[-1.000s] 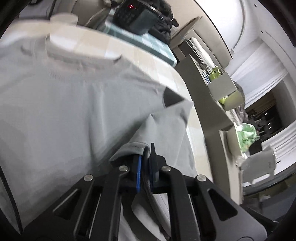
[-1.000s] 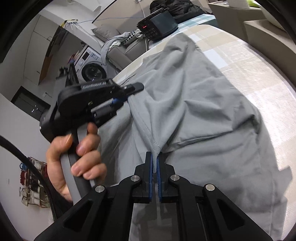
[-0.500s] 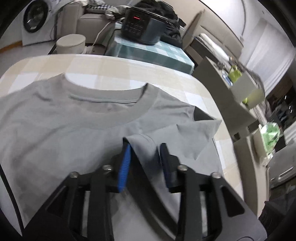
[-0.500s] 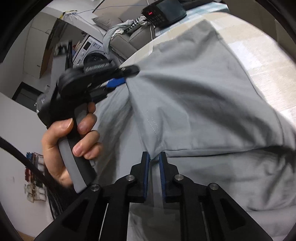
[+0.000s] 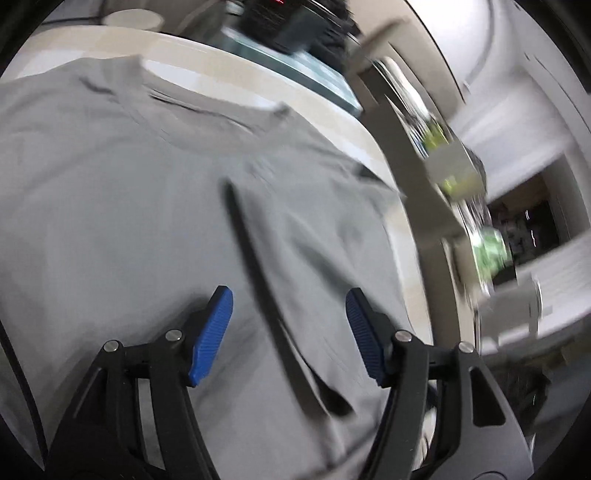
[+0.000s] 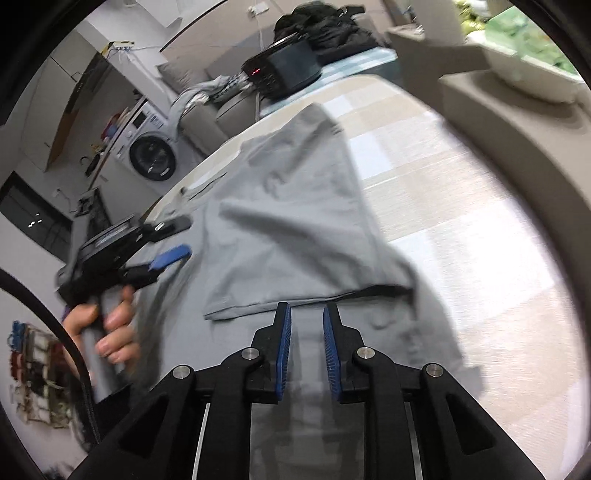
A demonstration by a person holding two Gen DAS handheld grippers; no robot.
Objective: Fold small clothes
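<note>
Grey T-shirt (image 5: 147, 192): folded flap edge just ahead of right gripper (image 6: 306, 347); both grippers' fingers just parted, apparently gripping nothing; left gripper (image 5: 288, 332) wider.

Even indoor light, heavy motion blur, fisheye bending and dark corners throughout

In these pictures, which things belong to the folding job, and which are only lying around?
Belong to the job:
- grey T-shirt, one side folded over
- left gripper, jaws just opened, holding nothing
- right gripper, jaws just opened, holding nothing
- table

Just lying about:
- black appliance
- washing machine
- dark clothes
</note>
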